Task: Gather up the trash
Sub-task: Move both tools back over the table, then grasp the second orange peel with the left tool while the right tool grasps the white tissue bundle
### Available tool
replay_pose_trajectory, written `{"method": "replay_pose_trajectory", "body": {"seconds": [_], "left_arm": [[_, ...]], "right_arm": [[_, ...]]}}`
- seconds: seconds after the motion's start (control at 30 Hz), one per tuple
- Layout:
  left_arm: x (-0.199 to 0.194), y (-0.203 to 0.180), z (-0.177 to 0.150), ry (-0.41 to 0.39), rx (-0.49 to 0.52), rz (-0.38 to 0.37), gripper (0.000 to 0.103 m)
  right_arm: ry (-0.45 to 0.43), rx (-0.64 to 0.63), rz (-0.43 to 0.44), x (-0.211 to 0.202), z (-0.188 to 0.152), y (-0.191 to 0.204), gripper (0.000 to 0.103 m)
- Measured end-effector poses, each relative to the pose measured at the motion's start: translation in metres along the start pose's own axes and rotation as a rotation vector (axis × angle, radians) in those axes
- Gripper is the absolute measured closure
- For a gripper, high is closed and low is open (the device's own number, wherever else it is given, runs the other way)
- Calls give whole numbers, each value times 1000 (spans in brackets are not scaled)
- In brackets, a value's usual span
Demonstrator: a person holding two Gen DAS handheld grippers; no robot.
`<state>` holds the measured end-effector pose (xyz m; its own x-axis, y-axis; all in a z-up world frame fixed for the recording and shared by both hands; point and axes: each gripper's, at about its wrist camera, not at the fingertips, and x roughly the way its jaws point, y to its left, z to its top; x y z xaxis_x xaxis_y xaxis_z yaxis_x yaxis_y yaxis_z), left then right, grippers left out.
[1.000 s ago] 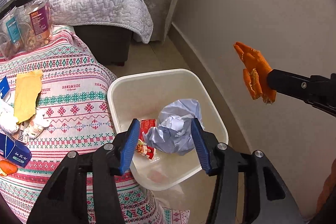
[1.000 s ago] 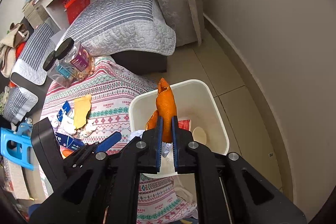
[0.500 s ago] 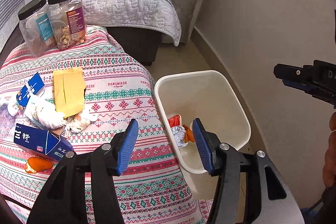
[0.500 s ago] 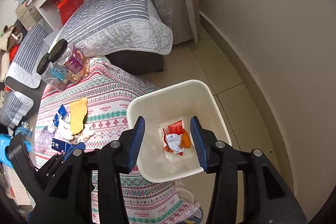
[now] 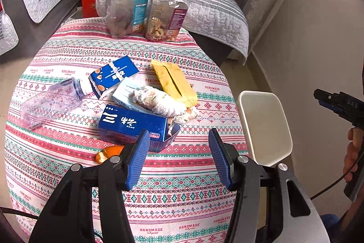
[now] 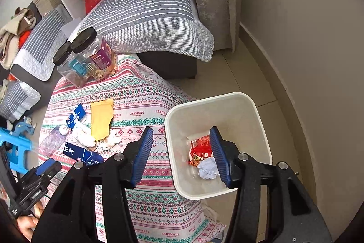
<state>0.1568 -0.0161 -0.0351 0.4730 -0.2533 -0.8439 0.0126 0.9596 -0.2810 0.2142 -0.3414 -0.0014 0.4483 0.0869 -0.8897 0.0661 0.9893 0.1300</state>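
Round table under red-green patterned cloth (image 5: 68, 152), white plastic bin (image 6: 261, 129) just beside its edge. Left gripper (image 5: 178, 158) spread, empty – over cloth near dark blue carton (image 5: 132, 124), orange peel scrap (image 5: 107, 153), crumpled white tissue (image 5: 159, 101), yellow wrapper (image 5: 175, 83), clear plastic bottle (image 5: 50, 104). Right gripper (image 6: 180, 156) at bin rim – jaws just been opening, nothing between. Red snack packet (image 6: 200, 149), crumpled pale paper (image 6: 208, 169) lie in bin.
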Motion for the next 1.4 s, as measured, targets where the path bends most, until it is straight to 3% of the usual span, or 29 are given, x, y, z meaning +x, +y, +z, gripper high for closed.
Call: {"method": "replay_pose_trajectory", "body": {"seconds": [0.23, 0.3, 0.4, 0.53, 0.63, 0.77, 0.9, 1.03, 1.1, 1.2, 1.27, 1.4], "left_arm": [[11, 56, -22, 96, -28, 60, 46], [28, 61, -30, 164, 14, 72, 40], [54, 67, -42, 219, 74, 130, 40], [75, 69, -46, 246, 135, 124, 31], [83, 61, -46, 240, 214, 130, 31], [92, 52, -45, 241, 284, 121, 30], [103, 56, -43, 254, 281, 110, 30], [110, 59, -39, 256, 282, 91, 31], [115, 60, -39, 265, 271, 87, 34], [119, 60, -39, 267, 299, 111, 50], [118, 66, -38, 267, 292, 97, 61], [115, 74, -36, 267, 278, 64, 72]], "right_arm": [[34, -118, 11, 14, -9, 57, 50], [45, -198, -11, 20, -14, 81, 46], [68, -287, -28, 32, -23, 109, 45], [99, -326, -29, 47, -26, 126, 44], [124, -341, -20, 59, -26, 135, 41], [207, -308, 75, 83, -26, 142, 40], [274, -269, 151, 107, -28, 155, 40], [278, -278, 166, 119, -26, 175, 40], [263, -300, 152, 123, -25, 186, 40], [259, -341, 145, 132, -25, 203, 40], [267, -363, 144, 139, -24, 212, 40], [266, -406, 123, 152, -25, 233, 40]]}}
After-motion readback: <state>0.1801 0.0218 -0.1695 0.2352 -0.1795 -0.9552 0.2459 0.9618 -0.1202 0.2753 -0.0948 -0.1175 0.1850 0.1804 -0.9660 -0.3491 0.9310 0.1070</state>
